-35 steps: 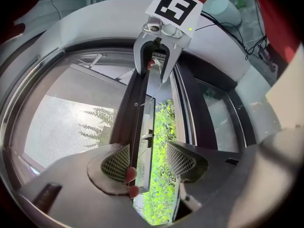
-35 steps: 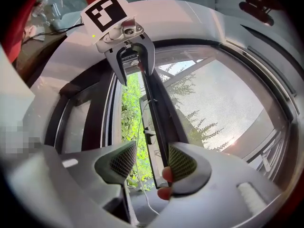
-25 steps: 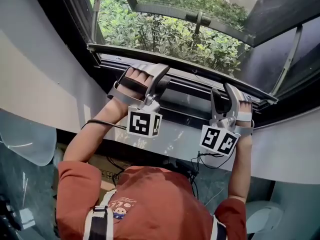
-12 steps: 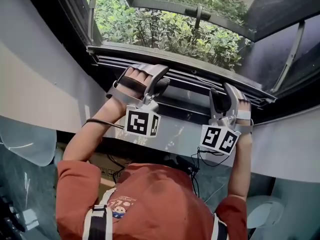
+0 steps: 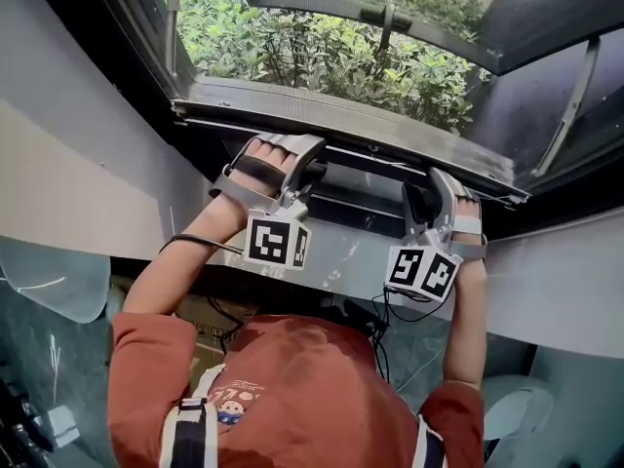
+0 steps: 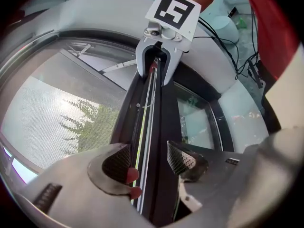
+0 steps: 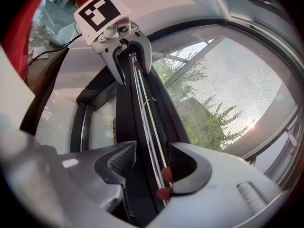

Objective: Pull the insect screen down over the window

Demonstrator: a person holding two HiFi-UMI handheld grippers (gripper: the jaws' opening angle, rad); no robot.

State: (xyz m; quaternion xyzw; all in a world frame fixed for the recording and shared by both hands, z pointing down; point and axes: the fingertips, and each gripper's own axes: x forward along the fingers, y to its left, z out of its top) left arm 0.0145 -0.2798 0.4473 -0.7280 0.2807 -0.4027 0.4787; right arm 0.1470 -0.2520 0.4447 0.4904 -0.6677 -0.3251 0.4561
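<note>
I'm clamping the bar (image 5: pixel 361 133) with left gripper (image 6: pixel 148 163) and right gripper (image 7: pixel 152 163); it's running crosswise through both, so I'm judging the pull as heading toward me.

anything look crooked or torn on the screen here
Nothing stands out. The left claw and right claw are each closed on the pull bar, which runs straight between them. The mesh shows no visible tear or sag.
</note>
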